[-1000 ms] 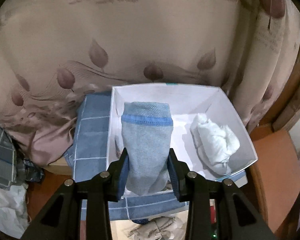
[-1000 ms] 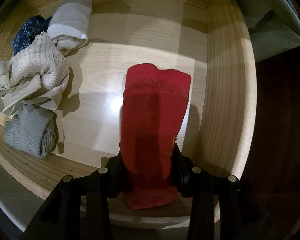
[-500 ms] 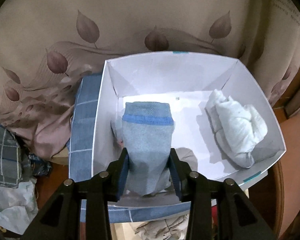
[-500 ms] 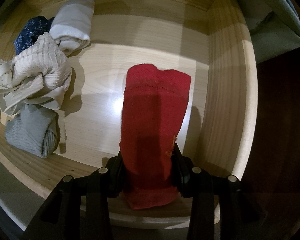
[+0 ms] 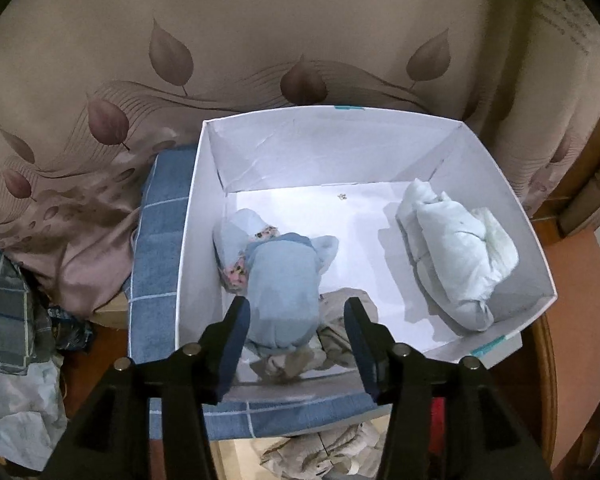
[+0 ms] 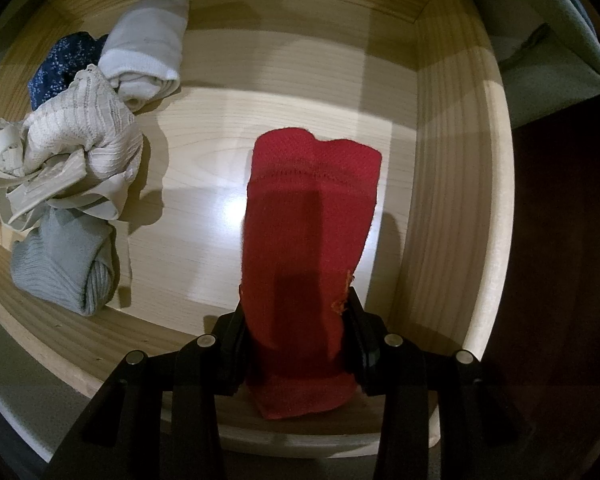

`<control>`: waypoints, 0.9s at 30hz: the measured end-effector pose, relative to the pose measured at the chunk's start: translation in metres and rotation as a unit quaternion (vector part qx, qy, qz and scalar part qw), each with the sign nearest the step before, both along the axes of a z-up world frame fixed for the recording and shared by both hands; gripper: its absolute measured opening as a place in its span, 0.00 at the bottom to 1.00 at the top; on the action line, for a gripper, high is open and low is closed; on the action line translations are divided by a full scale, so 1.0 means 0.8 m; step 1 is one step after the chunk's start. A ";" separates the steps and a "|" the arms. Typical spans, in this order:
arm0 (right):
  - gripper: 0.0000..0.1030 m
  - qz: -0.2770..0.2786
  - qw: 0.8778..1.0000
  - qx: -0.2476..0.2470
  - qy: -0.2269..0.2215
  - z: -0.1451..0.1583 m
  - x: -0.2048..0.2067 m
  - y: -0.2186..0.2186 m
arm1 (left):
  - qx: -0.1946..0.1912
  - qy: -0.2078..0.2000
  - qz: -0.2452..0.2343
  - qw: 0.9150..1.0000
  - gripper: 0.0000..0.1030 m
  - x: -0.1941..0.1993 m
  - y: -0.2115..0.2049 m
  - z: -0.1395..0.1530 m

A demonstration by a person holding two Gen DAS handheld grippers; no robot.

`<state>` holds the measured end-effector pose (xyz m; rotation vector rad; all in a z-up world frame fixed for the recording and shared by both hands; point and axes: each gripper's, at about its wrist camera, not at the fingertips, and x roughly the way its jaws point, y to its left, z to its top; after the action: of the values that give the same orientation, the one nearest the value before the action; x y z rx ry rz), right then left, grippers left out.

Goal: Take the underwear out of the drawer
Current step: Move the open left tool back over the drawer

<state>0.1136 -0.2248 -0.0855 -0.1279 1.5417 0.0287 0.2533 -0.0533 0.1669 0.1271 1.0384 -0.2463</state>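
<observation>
**Blue roll let go in the box, red roll held over the drawer**

My left tongs (image 5: 298,330) are opening above the white cardboard box (image 5: 504,216). The light blue underwear roll (image 5: 282,284) lies between the pads, but neither pad presses on it; it rests on the box floor near the front left corner, lying partly on a beige garment (image 5: 342,338) and touching a pale blue piece with a floral trim (image 5: 240,236) behind it. A white bundle of underwear (image 5: 456,256) sits along the right wall of the box, well apart from the blue roll. The box stands on a folded blue checked towel (image 5: 158,256), with a leaf-patterned curtain (image 5: 260,40) behind.

My right tongs (image 6: 298,326) are clenched on a rolled red underwear piece (image 6: 310,216), which hangs over the wooden drawer (image 6: 452,184) toward its right side. Along the drawer's left edge I see four more pieces bunched together: a white roll (image 6: 146,60), a navy dotted piece (image 6: 66,64), a cream ribbed garment with straps (image 6: 70,148), and a grey ribbed roll (image 6: 66,268) nearest the front.
</observation>
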 end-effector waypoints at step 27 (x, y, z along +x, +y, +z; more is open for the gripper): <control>0.37 -0.001 1.000 -0.002 0.002 0.002 0.001 0.001 | 0.014 0.050 0.104 0.993 0.49 -0.185 0.105 -0.127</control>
<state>0.1143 -0.2240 -0.0842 -0.1287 1.5452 0.0235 0.1053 0.0310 0.0656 0.0316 1.1452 -0.0488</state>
